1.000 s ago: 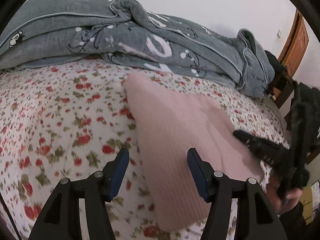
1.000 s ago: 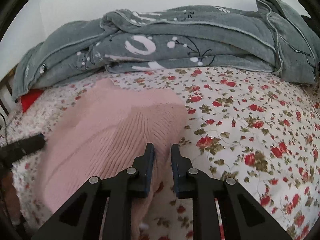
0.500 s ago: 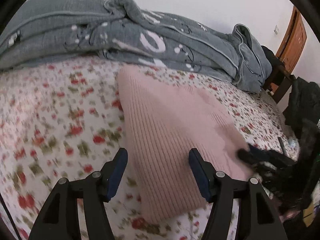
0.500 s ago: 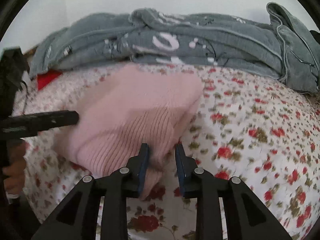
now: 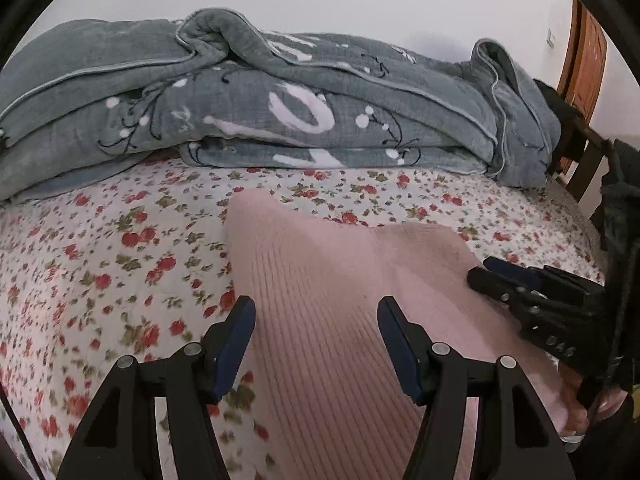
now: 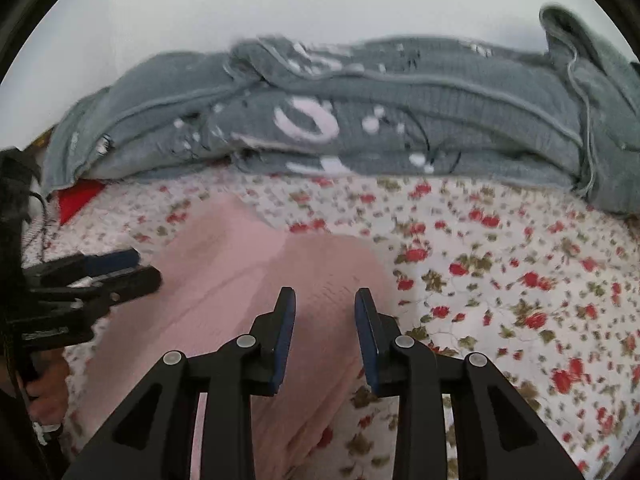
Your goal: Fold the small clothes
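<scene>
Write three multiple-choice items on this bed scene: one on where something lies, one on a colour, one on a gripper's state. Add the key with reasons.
1. Where does the grey blanket lie?
A. Bunched along the far side of the bed, beyond the garment
B. Spread under the garment
C. On the floor

2. What colour is the knitted garment on the floral sheet?
A. Blue
B. Pink
C. Yellow

3. How do the jaws of the right gripper stand?
A. Clamped on the blanket
B. Clamped on the garment's edge
C. Apart, pads clear of the cloth

Key:
1. A: the blanket is heaped between the garment and the wall.
2. B: the ribbed knit is pale pink in both views.
3. C: its jaws have just been opening, a gap shows between both pads, and the garment lies flat beneath them, unpinched.
</scene>
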Tool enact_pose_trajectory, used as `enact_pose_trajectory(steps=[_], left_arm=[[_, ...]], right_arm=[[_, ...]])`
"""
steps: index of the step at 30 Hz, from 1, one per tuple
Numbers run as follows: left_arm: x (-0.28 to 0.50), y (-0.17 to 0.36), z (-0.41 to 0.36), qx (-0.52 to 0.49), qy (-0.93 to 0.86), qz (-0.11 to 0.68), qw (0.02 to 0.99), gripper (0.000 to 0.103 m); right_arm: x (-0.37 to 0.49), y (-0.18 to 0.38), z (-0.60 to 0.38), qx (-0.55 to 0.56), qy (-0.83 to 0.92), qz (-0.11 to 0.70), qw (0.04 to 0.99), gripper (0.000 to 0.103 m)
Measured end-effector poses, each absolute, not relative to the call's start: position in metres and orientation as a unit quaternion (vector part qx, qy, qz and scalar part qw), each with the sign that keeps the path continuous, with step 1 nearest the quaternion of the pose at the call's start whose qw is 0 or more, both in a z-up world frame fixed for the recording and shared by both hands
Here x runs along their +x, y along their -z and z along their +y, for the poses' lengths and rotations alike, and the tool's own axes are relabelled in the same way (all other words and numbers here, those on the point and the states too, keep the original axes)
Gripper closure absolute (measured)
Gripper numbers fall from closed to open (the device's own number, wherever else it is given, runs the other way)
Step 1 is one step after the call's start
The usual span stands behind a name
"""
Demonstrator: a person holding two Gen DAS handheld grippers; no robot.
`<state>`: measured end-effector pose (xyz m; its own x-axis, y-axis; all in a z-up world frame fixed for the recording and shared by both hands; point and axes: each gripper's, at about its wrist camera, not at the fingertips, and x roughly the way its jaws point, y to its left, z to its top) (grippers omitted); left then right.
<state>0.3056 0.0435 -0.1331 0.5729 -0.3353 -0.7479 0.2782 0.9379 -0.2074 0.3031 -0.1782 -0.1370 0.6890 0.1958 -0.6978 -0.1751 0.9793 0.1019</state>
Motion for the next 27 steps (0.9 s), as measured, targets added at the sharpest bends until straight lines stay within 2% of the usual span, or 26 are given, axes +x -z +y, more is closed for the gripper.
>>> enact_pose_trajectory(steps=[4,12,15,20,27], left_arm=[[0.311,0.15,0.038,-0.024,0.163,0.44,0.883,0.041],[0.277,0.142,0.052,-0.058,0.153,0.446,0.88,0.04],[0.246,0.134,0.056,-0.073,0.161,0.452,0.874,0.04],[0.193,0.118,0.056,-0.067,0.158,0.459,0.872,0.04],[0.139,0.094,0.063,-0.076,0.128,0.464,0.873,0.04]], right_arm=[[0.312,0.161,-0.178,0.001,-0.087,0.401,0.912,0.068],[0.277,0.143,-0.184,0.038,-0.111,0.382,0.917,0.059],[0.24,0.14,-0.177,0.017,-0.123,0.369,0.921,0.05],[0.195,0.137,-0.179,-0.003,-0.094,0.392,0.915,0.049],[0.138,0.099,-0.2,0.005,-0.037,0.394,0.918,0.049]])
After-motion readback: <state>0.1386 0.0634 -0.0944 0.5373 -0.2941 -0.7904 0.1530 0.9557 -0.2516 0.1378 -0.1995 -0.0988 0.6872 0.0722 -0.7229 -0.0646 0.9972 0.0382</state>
